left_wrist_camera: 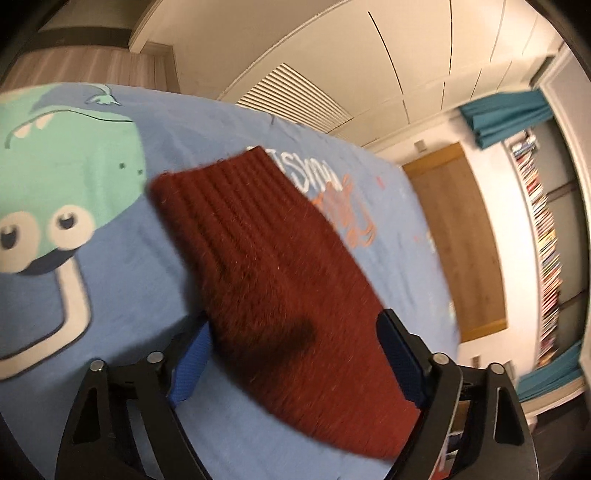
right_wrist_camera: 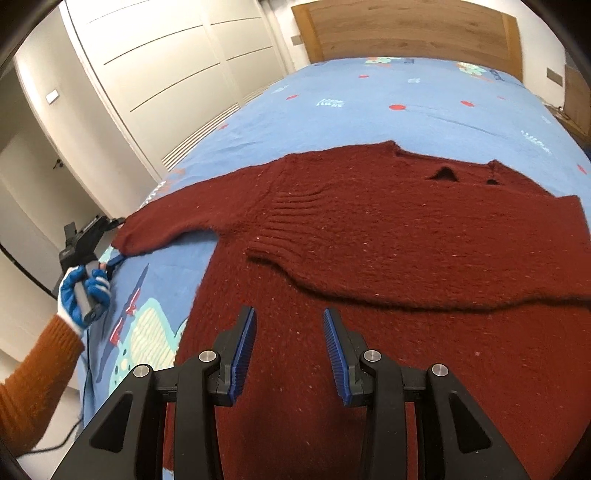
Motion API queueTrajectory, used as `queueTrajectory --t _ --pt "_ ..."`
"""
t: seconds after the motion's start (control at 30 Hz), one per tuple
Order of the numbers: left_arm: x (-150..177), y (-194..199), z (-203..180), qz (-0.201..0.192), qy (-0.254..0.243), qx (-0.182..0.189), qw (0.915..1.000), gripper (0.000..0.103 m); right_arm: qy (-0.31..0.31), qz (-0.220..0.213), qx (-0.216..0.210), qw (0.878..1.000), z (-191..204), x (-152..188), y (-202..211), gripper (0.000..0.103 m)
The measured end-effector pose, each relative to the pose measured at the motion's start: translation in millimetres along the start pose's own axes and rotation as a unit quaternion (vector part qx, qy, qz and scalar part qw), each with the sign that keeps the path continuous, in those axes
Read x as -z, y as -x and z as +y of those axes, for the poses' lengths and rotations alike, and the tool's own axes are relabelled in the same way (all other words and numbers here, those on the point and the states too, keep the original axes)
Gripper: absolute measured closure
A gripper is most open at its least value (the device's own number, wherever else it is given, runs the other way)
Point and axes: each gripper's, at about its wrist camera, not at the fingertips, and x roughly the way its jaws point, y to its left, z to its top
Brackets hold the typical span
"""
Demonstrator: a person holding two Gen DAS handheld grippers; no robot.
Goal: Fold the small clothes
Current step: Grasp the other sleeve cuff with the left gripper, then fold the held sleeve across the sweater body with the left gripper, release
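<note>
Right now the biggest thing I see is the bed (right_wrist_camera: 406, 110), covered by a blue sheet printed with cartoon creatures and red dots, with a wooden headboard (right_wrist_camera: 406, 29) at its far end and pale wardrobe doors (right_wrist_camera: 166, 55) along one side. Spread flat on the sheet lies the dark red knitted sweater (right_wrist_camera: 369, 258), neck toward the headboard. One sleeve is folded across the body; the other sleeve (left_wrist_camera: 266, 258) stretches out toward the edge of the bed.

My left gripper (left_wrist_camera: 295, 354) sits at the cuff end of that outstretched sleeve. Its jaws stand wide, one blue pad on each side of the knit, with the sleeve lying between them; I cannot tell for sure that the pads press on it, and it looks loose. From the right wrist view I see the gloved left hand (right_wrist_camera: 85, 291), blue and white, around the handle, with an orange sleeve behind it.

My right gripper (right_wrist_camera: 290, 350) hangs above the lower body of the sweater, jaws partly apart, nothing between them.
</note>
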Motion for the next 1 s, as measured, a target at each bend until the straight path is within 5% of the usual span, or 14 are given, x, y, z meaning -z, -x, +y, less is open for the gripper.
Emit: queueTrajectory --t 0.33,0.6,1.0 --pt "-24 -4 0 0.030 0.044 0.002 0.9986 0.087 0.032 -0.014 0.015 0.999 1 7 22 0.063" --pt "-22 1 -34 0.028 0.032 0.005 0.9991 0.091 0.021 -0.033 0.013 0.999 -10 13 41 0.063" --pt "28 15 -142 0.062 -0.020 0.082 0.9946 0.091 -0.018 -0.062 0.019 0.998 -40 33 90 0.063"
